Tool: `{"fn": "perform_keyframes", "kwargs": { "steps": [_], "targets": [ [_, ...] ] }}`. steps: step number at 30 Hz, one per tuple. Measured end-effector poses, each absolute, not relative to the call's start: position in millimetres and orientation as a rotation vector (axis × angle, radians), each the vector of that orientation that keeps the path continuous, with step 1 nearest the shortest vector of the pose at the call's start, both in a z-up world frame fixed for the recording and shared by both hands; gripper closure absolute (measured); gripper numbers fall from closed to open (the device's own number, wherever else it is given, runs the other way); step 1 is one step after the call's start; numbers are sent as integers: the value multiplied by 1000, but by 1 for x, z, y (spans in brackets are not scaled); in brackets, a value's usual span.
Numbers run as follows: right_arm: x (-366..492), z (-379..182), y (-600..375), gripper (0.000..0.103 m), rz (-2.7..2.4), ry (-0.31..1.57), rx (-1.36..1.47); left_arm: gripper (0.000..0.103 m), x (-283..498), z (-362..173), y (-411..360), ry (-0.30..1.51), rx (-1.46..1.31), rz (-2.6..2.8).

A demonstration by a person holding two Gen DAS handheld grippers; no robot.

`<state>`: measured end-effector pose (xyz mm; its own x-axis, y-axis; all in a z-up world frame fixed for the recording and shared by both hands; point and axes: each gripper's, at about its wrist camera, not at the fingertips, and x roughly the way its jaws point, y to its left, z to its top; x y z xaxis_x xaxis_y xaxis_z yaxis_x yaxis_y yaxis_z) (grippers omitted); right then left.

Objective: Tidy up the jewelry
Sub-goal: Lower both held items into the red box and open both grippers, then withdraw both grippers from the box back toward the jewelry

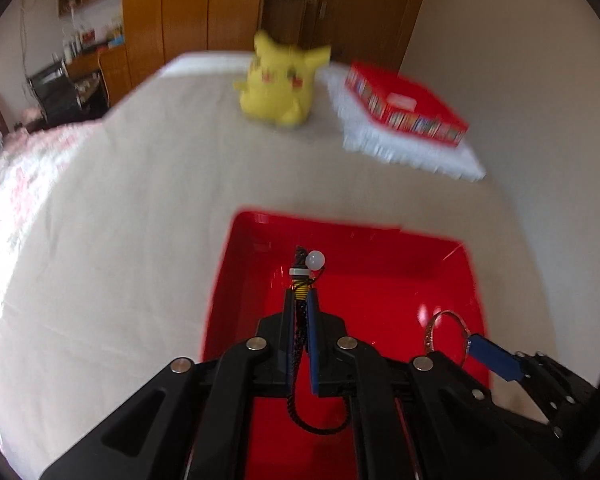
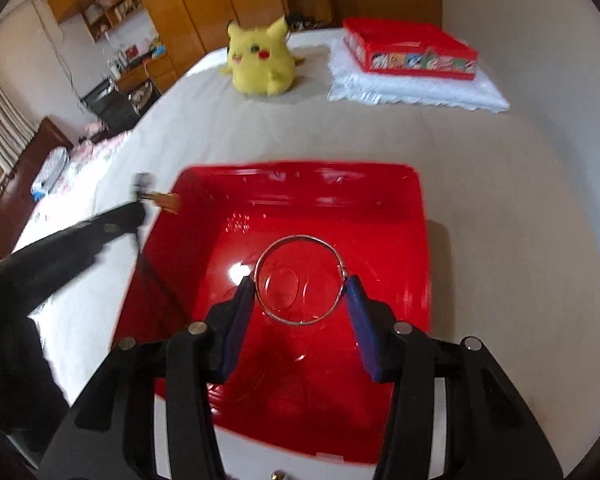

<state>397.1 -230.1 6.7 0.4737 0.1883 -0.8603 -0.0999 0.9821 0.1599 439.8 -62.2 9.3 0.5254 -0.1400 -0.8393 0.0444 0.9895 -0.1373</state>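
My left gripper (image 1: 300, 295) is shut on a black cord bracelet (image 1: 315, 260) with a striped yellow bead and a white round bead; its cord loops down behind the fingers. It hangs over a red tray (image 1: 380, 280) on the bed. My right gripper (image 2: 300, 285) is shut on a thin silver bangle (image 2: 300, 238), one blue pad pressing on each side, above the red tray (image 2: 300, 200). In the left wrist view the bangle (image 1: 446, 314) and a blue pad (image 1: 496, 358) show at lower right. The left gripper (image 2: 142, 200) appears blurred at the tray's left rim.
A yellow plush toy (image 2: 258, 60) sits at the far side of the white bedsheet (image 2: 500, 180). To its right a red box (image 2: 412, 50) rests on a white lace-edged cushion (image 2: 420, 92). Wooden wardrobes (image 2: 204, 8) stand behind the bed.
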Motion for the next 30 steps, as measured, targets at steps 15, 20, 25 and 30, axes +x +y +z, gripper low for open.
{"fn": "perform_keyframes", "kwargs": {
  "steps": [15, 20, 25, 30],
  "targets": [
    [394, -23, -229, 54, 159, 1108, 59, 62, 436, -17, -54, 1073, -92, -183],
    [357, -1, -250, 54, 199, 1064, 123, 62, 379, 2, -39, 1041, -76, -198],
    [293, 10, -272, 54, 278, 1049, 179, 62, 314, -4, -26, 1076, -65, -209],
    [240, 2, -291, 54, 298, 1084, 218, 62, 255, -23, -21, 1114, 3, -194]
  ]
}}
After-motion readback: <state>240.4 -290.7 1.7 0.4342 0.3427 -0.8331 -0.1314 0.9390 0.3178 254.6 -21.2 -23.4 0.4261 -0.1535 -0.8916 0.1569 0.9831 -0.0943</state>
